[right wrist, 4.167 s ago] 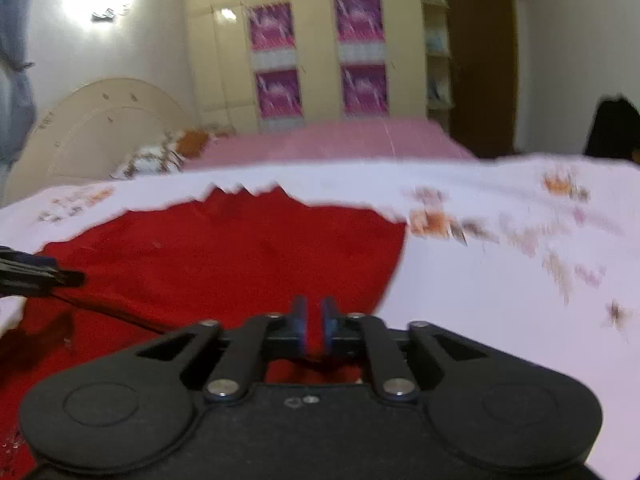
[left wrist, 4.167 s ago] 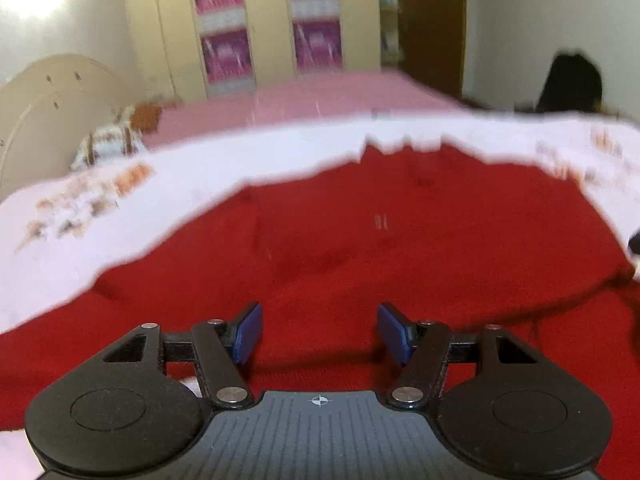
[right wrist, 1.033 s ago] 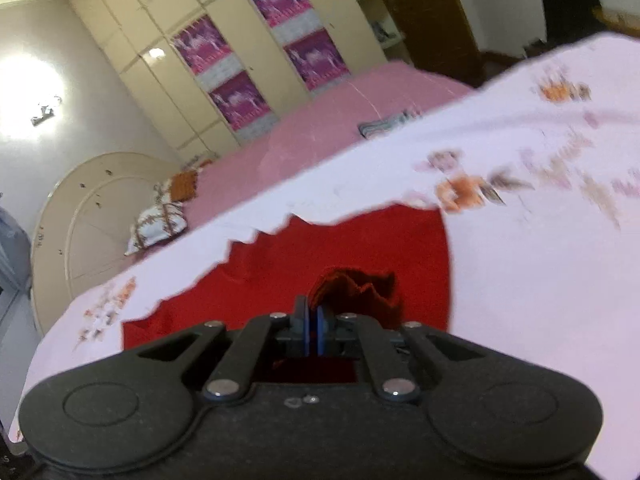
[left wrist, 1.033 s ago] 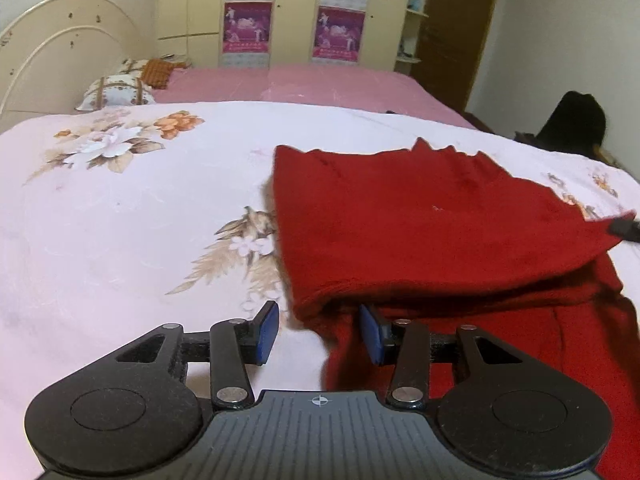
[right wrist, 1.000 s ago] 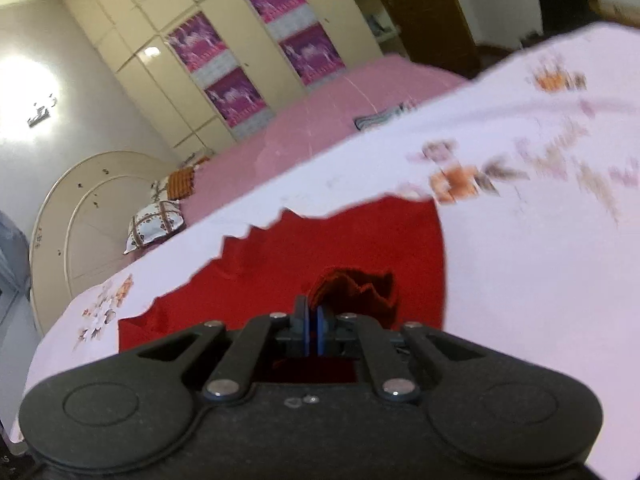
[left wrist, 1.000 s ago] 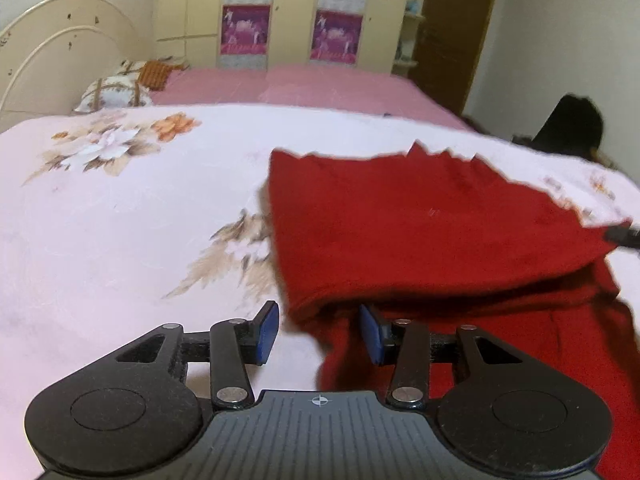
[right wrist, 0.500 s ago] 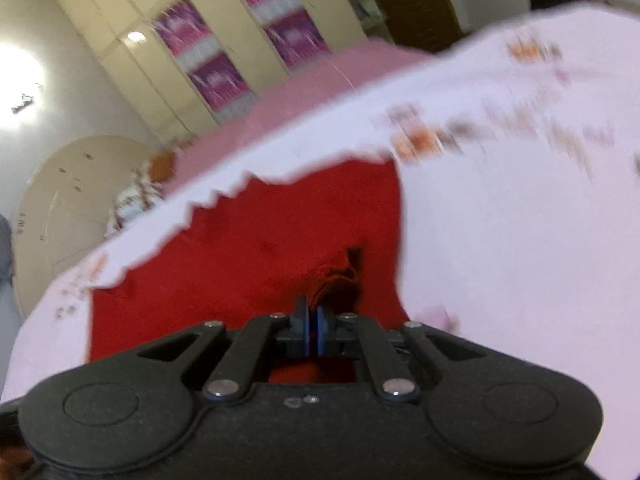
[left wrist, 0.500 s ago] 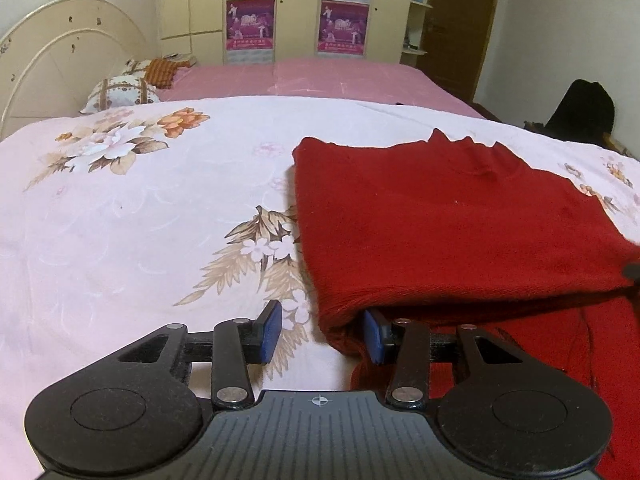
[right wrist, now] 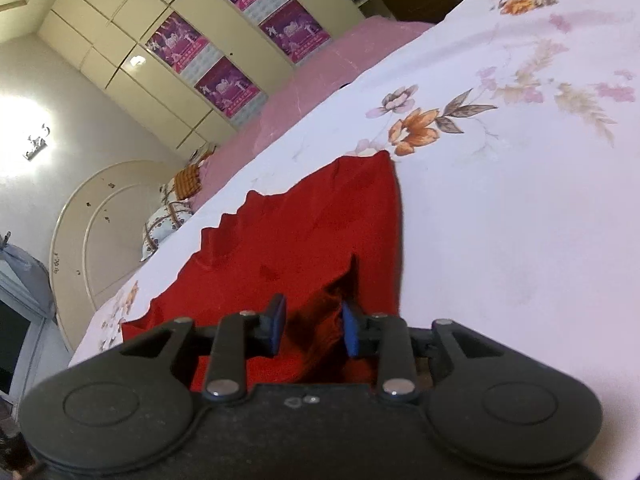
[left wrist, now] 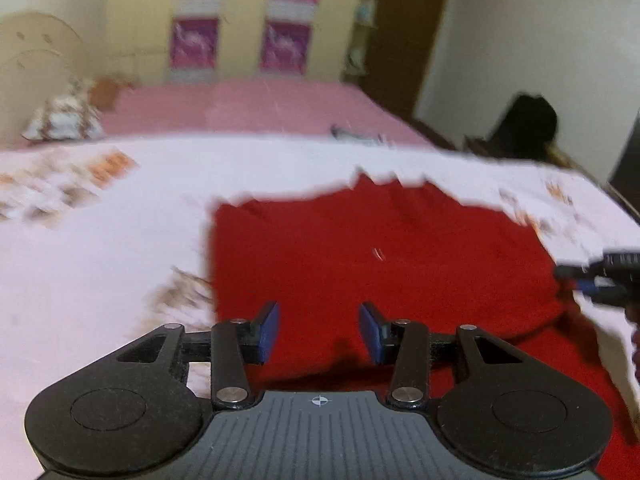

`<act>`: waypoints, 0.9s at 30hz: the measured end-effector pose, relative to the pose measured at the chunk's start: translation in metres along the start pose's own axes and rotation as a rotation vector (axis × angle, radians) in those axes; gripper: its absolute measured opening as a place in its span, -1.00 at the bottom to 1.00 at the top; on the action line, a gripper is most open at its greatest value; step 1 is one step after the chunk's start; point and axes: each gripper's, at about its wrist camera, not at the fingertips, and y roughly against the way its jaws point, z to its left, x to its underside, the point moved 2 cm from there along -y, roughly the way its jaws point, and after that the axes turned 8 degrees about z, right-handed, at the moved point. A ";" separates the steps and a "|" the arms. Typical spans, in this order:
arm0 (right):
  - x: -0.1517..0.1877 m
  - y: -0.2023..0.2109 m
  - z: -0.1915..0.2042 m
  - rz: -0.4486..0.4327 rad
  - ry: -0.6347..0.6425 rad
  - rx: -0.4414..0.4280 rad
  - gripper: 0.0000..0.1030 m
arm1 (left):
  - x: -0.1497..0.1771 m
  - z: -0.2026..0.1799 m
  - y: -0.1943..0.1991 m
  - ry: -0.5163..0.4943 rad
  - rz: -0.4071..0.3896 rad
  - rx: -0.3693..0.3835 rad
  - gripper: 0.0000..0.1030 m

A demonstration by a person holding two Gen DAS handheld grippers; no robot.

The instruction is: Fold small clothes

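A red knit garment (left wrist: pixel 360 248) lies folded on the white floral bedsheet (left wrist: pixel 100 248). My left gripper (left wrist: pixel 319 333) is open and empty, hovering over the garment's near edge. My right gripper (right wrist: pixel 310 326) is open, its jaws on either side of a raised bunch of the red fabric (right wrist: pixel 320 316) at the garment's right side. The garment also shows in the right wrist view (right wrist: pixel 300 224). The right gripper's tip shows at the right edge of the left wrist view (left wrist: pixel 600 280).
A pink bed (left wrist: pixel 248 108) with pillows (left wrist: pixel 64 120) lies behind, a cream headboard (right wrist: pixel 92 216) and wardrobe with purple posters (left wrist: pixel 240 20) beyond. A dark object (left wrist: pixel 524 124) sits at the right by the wall.
My right gripper has opened and let go of the red fabric. My left gripper has moved right over the garment and risen a little.
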 end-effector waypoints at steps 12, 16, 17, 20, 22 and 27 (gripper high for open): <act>0.028 -0.004 0.024 0.014 0.493 0.239 -0.79 | 0.009 -0.011 -0.015 -0.097 0.032 -0.055 -0.15; 0.019 0.016 0.019 -0.016 0.389 0.170 -0.42 | 0.008 -0.011 -0.012 -0.111 0.038 -0.042 -0.15; 0.015 0.021 0.018 -0.039 0.363 0.152 -0.29 | 0.009 -0.011 -0.012 -0.110 0.038 -0.039 -0.15; -0.001 0.021 0.007 -0.036 0.272 0.102 -0.28 | 0.009 -0.010 -0.013 -0.101 0.037 -0.039 -0.15; -0.011 0.016 -0.001 -0.024 0.212 0.063 -0.28 | 0.008 -0.011 -0.014 -0.099 0.038 -0.039 -0.15; -0.014 -0.003 0.001 -0.008 0.278 0.188 -0.96 | 0.008 -0.011 -0.014 -0.103 0.043 -0.036 -0.14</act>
